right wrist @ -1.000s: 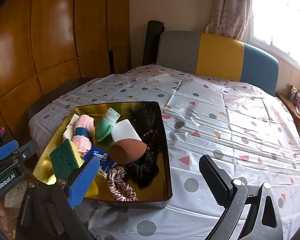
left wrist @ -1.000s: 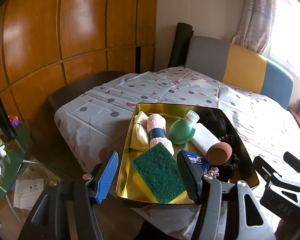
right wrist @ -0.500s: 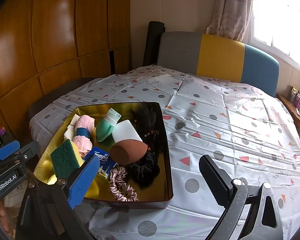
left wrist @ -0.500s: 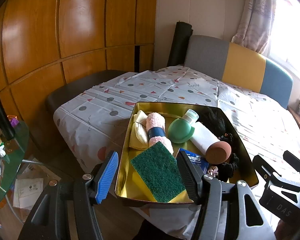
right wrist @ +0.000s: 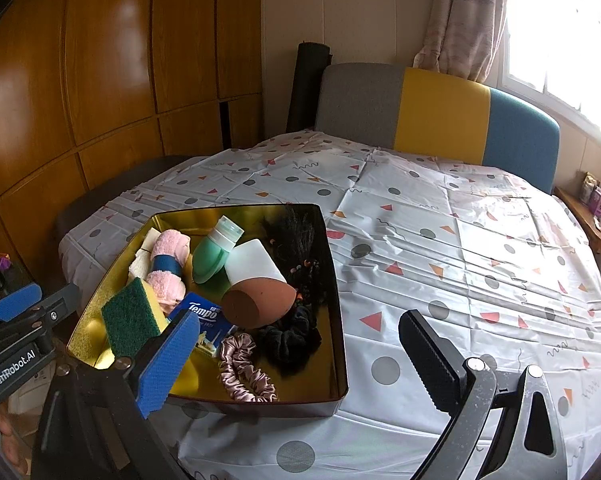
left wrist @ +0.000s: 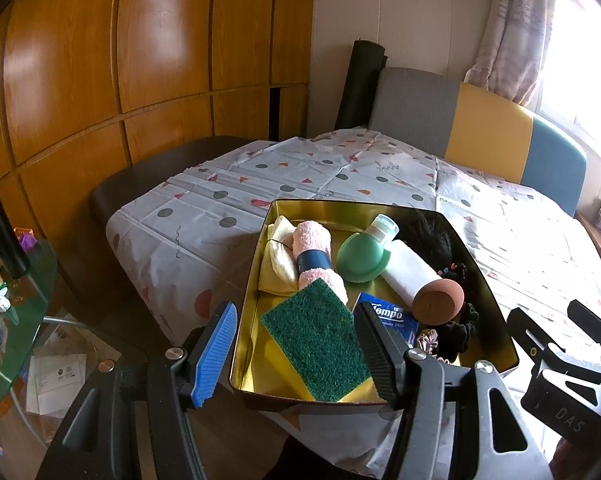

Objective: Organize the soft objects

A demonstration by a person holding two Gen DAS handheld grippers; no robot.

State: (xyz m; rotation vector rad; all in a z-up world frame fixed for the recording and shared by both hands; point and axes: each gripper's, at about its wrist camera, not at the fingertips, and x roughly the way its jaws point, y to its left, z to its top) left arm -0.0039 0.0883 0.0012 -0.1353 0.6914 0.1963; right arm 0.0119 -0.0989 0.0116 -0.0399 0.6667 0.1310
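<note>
On the worktop point(right wrist: 440, 240), under its dotted cloth, the gold tin point(right wrist: 338, 360) holds all the soft things together: green sponge point(left wrist: 320, 344), pink rolled towel point(left wrist: 314, 254), pink scrunchie point(right wrist: 242, 368), black scrunchie point(right wrist: 288, 338), brown sponge point(right wrist: 258, 304) and tissue pack point(right wrist: 206, 316). That fits either a tin about to be emptied or one just filled, so no single move follows. Near the tin's front edge, the left gripper point(left wrist: 296, 354) and right gripper point(right wrist: 300, 364) hang spread wide, holding nothing.

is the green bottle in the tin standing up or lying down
Lying down. The green bottle rests on its side in the gold tin, cap pointing to the far wall, leaning against the white bottle.
</note>
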